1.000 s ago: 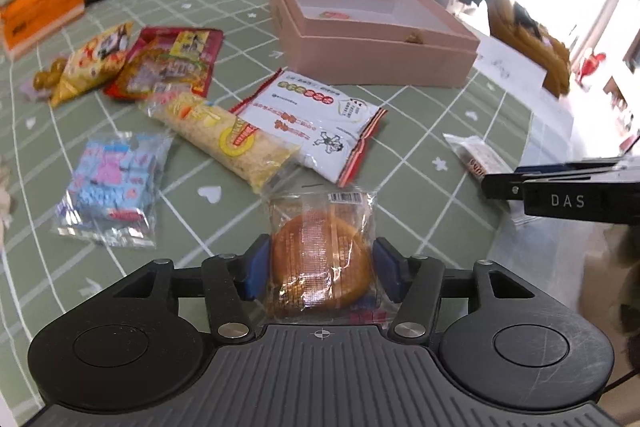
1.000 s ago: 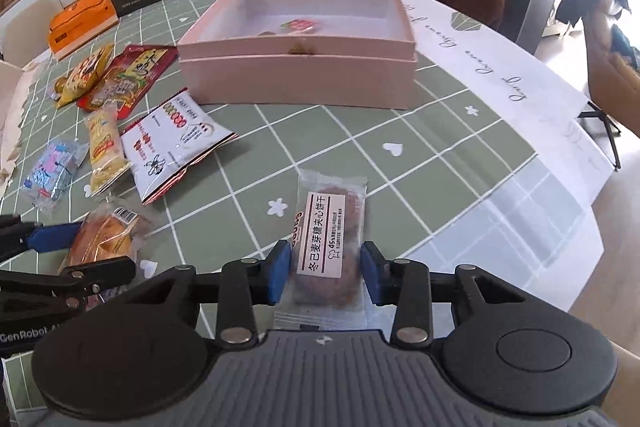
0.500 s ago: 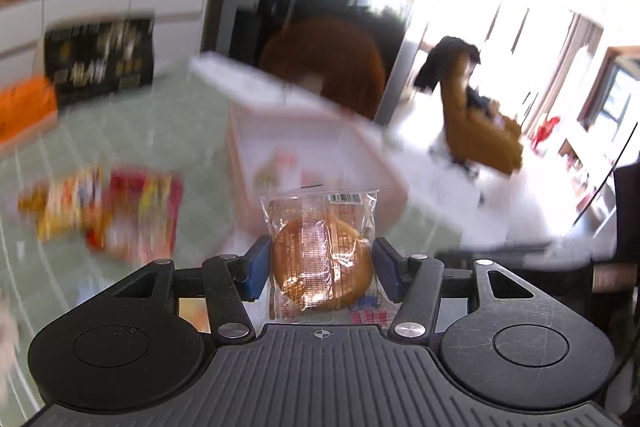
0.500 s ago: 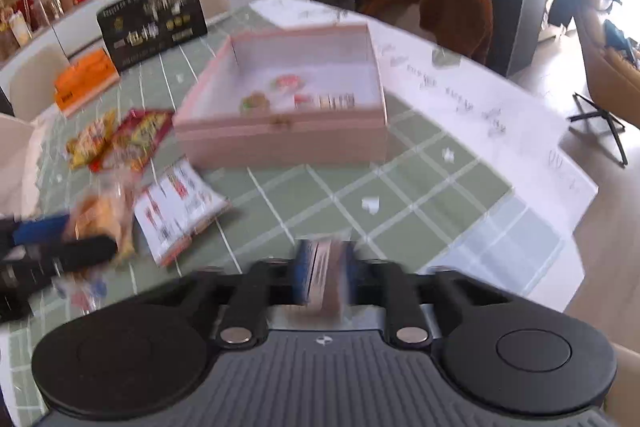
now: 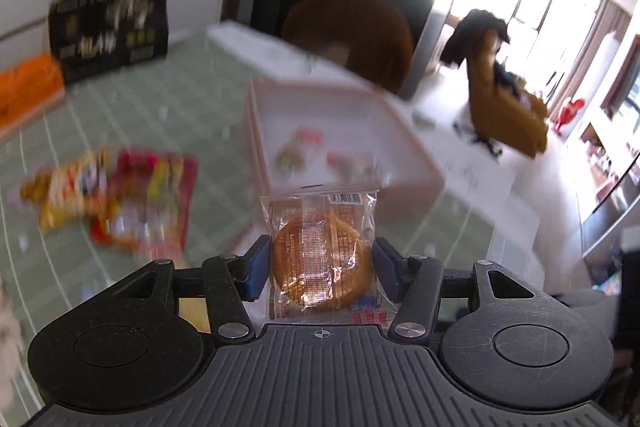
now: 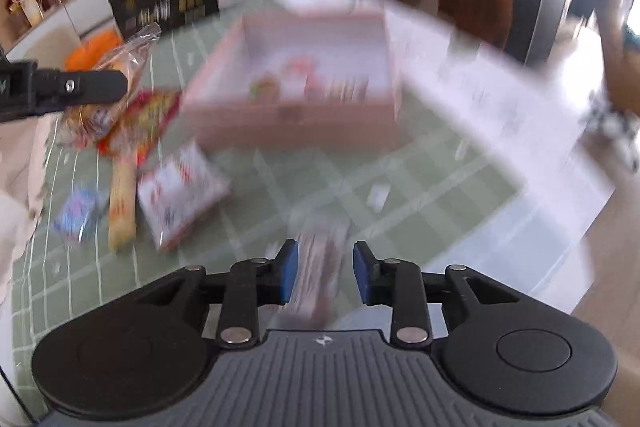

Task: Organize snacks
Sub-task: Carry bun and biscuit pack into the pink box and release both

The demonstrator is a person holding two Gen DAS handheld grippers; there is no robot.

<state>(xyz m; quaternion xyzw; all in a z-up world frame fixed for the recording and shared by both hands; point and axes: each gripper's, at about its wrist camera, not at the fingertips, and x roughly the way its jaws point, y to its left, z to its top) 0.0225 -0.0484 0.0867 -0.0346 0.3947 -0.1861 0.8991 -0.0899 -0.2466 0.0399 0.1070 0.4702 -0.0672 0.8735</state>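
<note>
Green checked tablecloth [image 6: 420, 195], pink box [image 5: 408, 163] mid-table, loose packets [image 6: 180, 195] left of it. Left gripper [image 5: 322, 263] clamped on a wrapped cake [image 5: 320, 267], raised above the cloth. Right gripper [image 6: 325, 275] narrowed around a blurred packet [image 6: 318, 279], probably gripped.

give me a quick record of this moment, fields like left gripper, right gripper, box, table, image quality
left gripper: left gripper shut on a wrapped round cake, lifted above the table
right gripper: right gripper around a blurred snack packet; contact unclear
box: pink box open, a few small packets inside
table: green checked tablecloth with loose snack bags left of the box
background: black gift box, orange pack
image quality: heavy motion blur in both views
</note>
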